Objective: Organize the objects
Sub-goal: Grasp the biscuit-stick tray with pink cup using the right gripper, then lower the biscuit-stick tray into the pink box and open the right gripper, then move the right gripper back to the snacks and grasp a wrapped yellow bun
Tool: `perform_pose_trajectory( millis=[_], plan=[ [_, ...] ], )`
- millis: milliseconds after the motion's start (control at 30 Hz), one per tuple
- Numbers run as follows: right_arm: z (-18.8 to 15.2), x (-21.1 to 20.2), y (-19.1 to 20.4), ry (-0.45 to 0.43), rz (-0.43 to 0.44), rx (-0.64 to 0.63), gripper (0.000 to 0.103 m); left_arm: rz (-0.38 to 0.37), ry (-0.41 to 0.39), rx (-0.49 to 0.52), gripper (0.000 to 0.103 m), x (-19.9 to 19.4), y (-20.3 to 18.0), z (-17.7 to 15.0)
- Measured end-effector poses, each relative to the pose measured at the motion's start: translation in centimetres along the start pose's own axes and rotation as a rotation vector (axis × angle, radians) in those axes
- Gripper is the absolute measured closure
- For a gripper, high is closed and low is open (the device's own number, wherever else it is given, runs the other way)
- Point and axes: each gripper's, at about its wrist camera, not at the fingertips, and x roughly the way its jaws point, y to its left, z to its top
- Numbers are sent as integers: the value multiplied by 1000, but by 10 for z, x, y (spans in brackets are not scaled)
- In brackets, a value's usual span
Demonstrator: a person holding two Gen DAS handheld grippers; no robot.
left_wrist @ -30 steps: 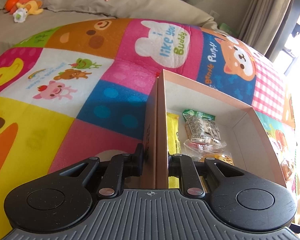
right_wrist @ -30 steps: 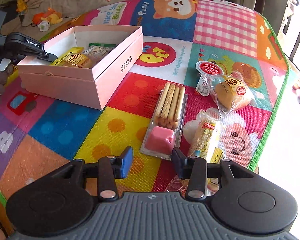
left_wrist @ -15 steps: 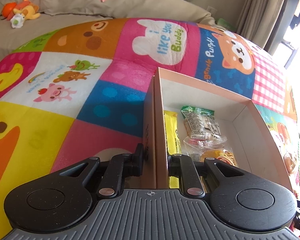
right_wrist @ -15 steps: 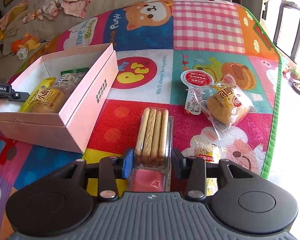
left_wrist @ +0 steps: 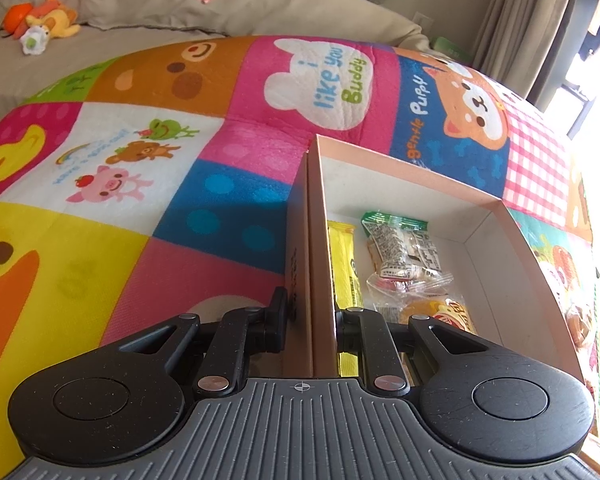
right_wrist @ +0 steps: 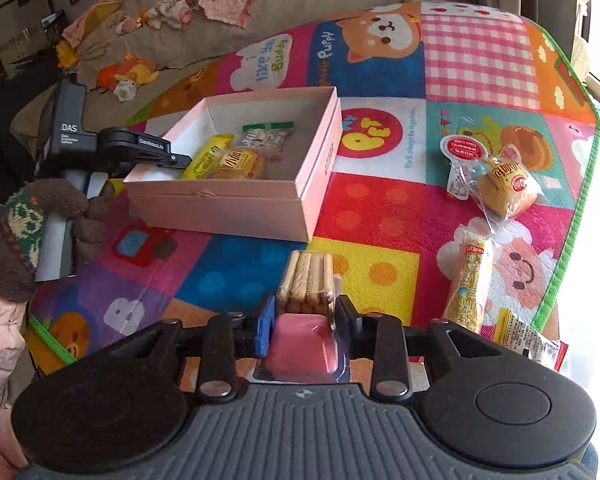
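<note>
- Your left gripper (left_wrist: pixel 309 316) pinches the box (left_wrist: pixel 532 264) wall, one finger outside, one inside beside the yellow packet (left_wrist: pixel 344 264).
- Your right gripper (right_wrist: pixel 303 322) clamps the biscuit tray (right_wrist: pixel 304 308); its pink dip sits between the jaws, its sticks reach forward.
- The bun (right_wrist: pixel 506 186) lies ahead, right of those jaws.

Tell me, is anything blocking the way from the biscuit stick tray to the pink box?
No. The right claw holds the biscuit stick tray, and only bare mat lies between it and the open pink box.
</note>
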Motion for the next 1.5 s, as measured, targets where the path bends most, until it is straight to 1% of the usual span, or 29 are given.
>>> perform_pose_trajectory(
  millis=[133, 267, 333, 500, 533, 600, 633, 667, 733, 767, 833, 867, 1000, 1067, 1200, 1267, 1367, 1500],
  plan=[
    [17, -17, 17, -60, 47, -39, 71, -1, 1, 1, 84, 0, 0, 0],
    [31, -20, 26, -73, 69, -50, 71, -4, 0, -1, 83, 0, 0, -1],
    [38, -21, 29, -94, 83, -57, 71, -3, 0, 0, 83, 0, 0, -1],
    [68, -18, 33, -182, 75, -51, 71, -4, 1, -1, 83, 0, 1, -1],
    [76, -15, 34, -201, 65, -45, 71, -4, 1, -3, 83, -1, 0, -1],
    [93, -9, 36, -276, 14, -28, 71, -4, 1, -3, 83, 0, 0, -2],
    [100, -6, 36, -319, -10, -25, 70, -4, 1, -3, 83, -1, 0, -2],
    [108, 0, 36, -352, -22, -22, 63, -5, 1, -3, 83, -1, 0, -2],
    [119, 13, 32, -345, -27, 3, 55, -5, 0, -1, 83, -1, 1, -1],
    [119, 16, 30, -336, -28, 19, 55, -7, 0, 0, 83, 0, 0, -2],
    [112, 22, 25, -316, -23, 21, 55, -9, 1, -2, 82, -1, 0, -2],
    [106, 22, 23, -312, -36, 17, 52, -10, 0, -3, 82, -1, 0, -3],
    [65, 15, 2, -283, -134, 7, 40, -12, -3, -5, 82, -2, 0, -4],
    [44, 11, -12, -259, -180, 19, 31, -9, -5, -6, 82, -2, -1, -4],
    [0, 9, -40, -193, -281, 70, 23, -5, -8, -13, 82, -3, -1, -5],
    [-18, 11, -49, -173, -311, 100, 20, -3, -7, -13, 82, -3, -1, -5],
    [-35, 16, -57, -159, -329, 148, 18, 0, -5, -5, 82, -3, -1, -5],
    [-44, 25, -65, -150, -311, 207, 17, 1, -4, -4, 82, -4, -1, -6]
  ],
)
